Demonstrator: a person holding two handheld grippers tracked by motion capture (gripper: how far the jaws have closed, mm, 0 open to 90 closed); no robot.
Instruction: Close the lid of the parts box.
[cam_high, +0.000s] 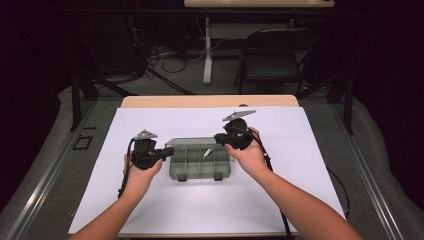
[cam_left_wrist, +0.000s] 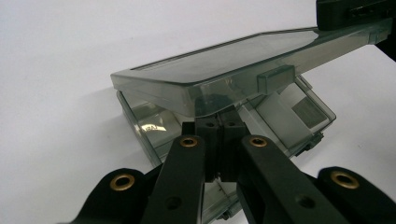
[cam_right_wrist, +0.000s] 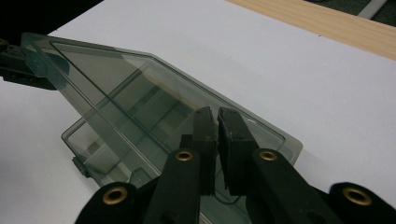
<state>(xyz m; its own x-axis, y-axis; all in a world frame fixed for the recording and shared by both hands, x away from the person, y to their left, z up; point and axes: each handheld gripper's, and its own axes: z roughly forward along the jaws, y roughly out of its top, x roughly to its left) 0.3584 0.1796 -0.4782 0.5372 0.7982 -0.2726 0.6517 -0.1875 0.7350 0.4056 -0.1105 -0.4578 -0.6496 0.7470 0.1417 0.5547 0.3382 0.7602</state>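
Now, with both tongs clenched, left and right pinching the lid, swing it evenly (no twisting) over the box.

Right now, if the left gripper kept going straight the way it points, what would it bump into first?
Most likely the clear box's lid. The left gripper, jaws shut, sits right under the lid's raised front edge, above the box's open tray. Whether they already touch is hard to tell.

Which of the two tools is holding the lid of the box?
The right tool: its jaws pinch the lid's edge. The left tool sits shut under the raised lid, against the box.
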